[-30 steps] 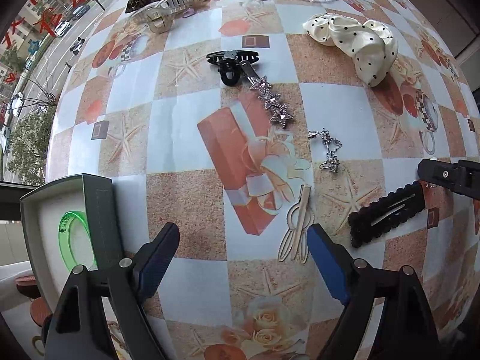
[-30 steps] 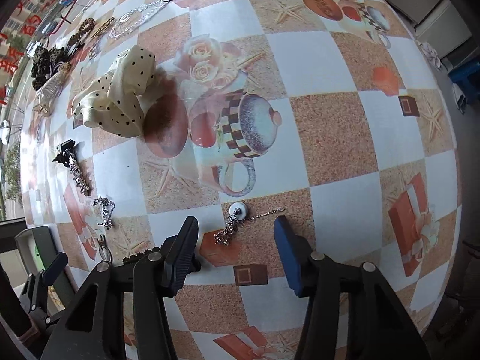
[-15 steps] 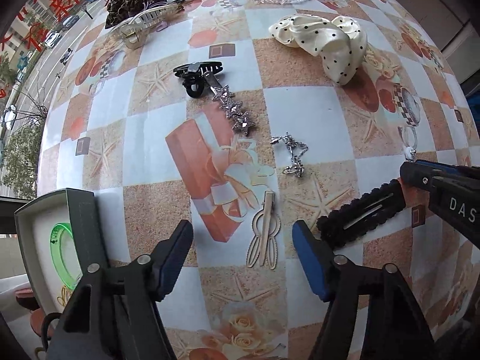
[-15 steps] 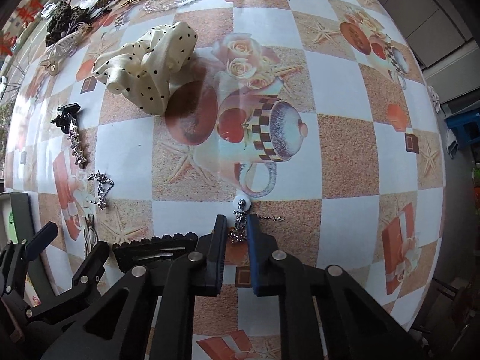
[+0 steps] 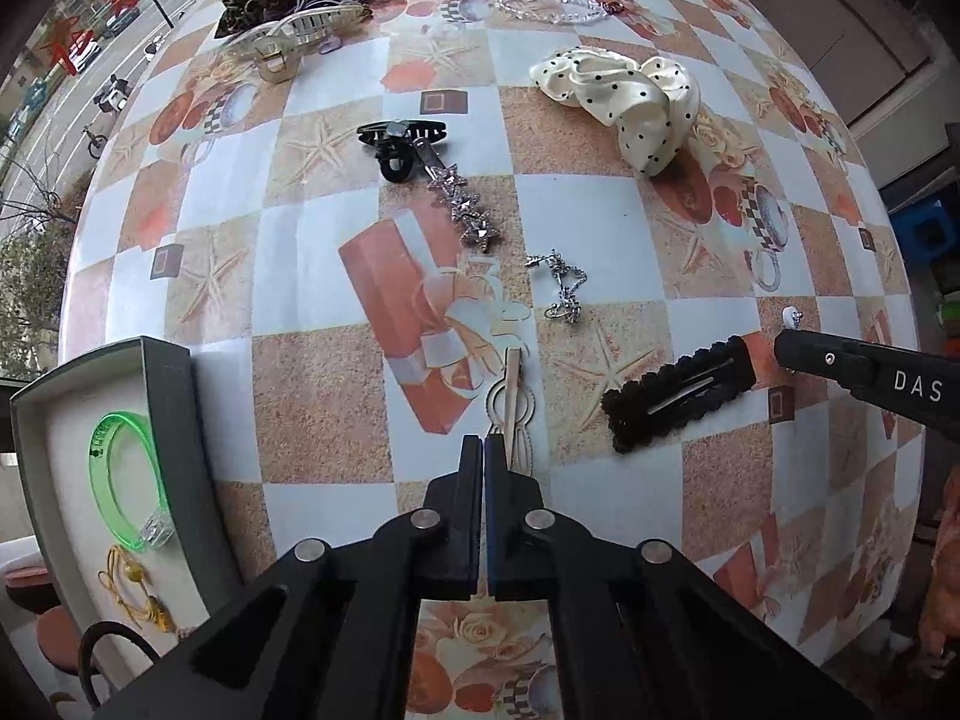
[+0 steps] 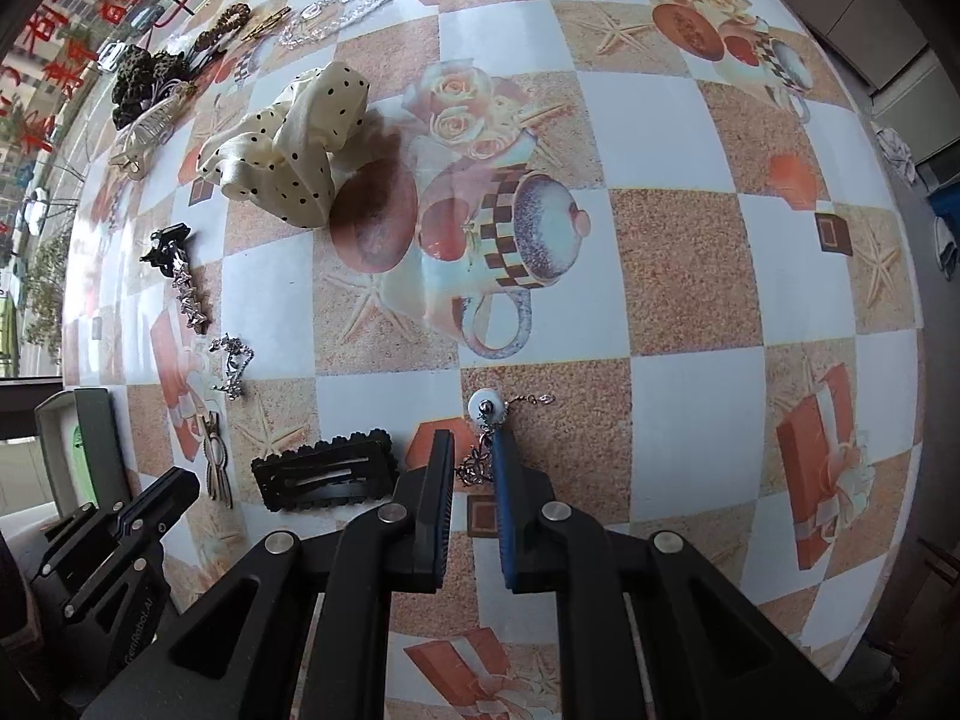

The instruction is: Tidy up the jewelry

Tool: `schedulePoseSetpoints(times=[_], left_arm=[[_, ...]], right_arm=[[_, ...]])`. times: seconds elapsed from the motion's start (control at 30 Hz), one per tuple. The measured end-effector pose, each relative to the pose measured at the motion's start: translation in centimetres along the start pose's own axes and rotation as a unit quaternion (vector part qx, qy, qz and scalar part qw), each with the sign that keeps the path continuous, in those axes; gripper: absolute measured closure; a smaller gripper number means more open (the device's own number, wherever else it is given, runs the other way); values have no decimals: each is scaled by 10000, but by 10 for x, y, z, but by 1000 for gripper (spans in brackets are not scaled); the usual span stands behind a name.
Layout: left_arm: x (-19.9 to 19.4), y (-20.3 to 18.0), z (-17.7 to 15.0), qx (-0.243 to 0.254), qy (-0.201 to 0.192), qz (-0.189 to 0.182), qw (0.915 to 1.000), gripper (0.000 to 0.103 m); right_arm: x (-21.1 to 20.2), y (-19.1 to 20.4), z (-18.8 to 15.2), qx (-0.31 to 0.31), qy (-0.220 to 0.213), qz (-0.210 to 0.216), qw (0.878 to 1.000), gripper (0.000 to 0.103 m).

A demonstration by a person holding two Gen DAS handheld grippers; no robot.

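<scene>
Clamping a chain [image 6: 480, 468], the right claw [image 6: 474, 456] sat beside the black clip [image 6: 327, 477]; left claw [image 5: 483, 447] was clenched by the beige pin [image 5: 513, 402].

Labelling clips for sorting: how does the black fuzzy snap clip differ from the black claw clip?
The snap clip is a flat, fuzzy, scalloped rectangle; the claw clip is glossy, toothed and stands up. The snap clip lies alone; the claw clip touches a star chain. Both are black and rest on the tablecloth.
</scene>
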State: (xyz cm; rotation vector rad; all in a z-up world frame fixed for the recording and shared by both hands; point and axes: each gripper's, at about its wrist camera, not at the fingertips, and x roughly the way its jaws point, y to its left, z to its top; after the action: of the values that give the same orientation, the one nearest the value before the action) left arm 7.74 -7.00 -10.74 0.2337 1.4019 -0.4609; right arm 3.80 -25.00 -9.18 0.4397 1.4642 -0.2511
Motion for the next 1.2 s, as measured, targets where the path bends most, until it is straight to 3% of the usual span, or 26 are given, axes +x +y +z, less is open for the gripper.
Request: schedulePoseSetpoints(times=[0.27, 0.43, 0.6, 0.7, 0.73, 0.77, 1.07, 1.2], left_arm=[[-35, 26, -14, -159, -141, -129, 9997, 99], [-37, 26, -21, -87, -217, 314, 9992, 99], [-30, 33, -20, -394, -32, 202, 9990, 99], [-31, 36, -20, -450, -118, 273, 9985, 98], [-31, 37, -20, -464, -133, 270, 9985, 71], [-31, 38, -20, -498, -148, 268, 9983, 1], [-6, 47, 1, -693, -202, 601, 9956, 0], [13, 49, 18, -785, -85, 450, 9959, 0]], right_arm=[[-21, -20, -17, 139, -13, 300, 9995, 89], [-20, -21, -18, 207, 18, 306, 9993, 89], [-22, -30, -25, 246, 46, 313, 9992, 89], [-20, -29, -25, 257, 71, 316, 9991, 89], [-21, -30, -25, 259, 71, 316, 9991, 89], [-21, -30, -25, 258, 69, 317, 9991, 89], [-23, -34, -25, 272, 72, 349, 9990, 89], [-23, -35, -27, 250, 87, 350, 9990, 89]])
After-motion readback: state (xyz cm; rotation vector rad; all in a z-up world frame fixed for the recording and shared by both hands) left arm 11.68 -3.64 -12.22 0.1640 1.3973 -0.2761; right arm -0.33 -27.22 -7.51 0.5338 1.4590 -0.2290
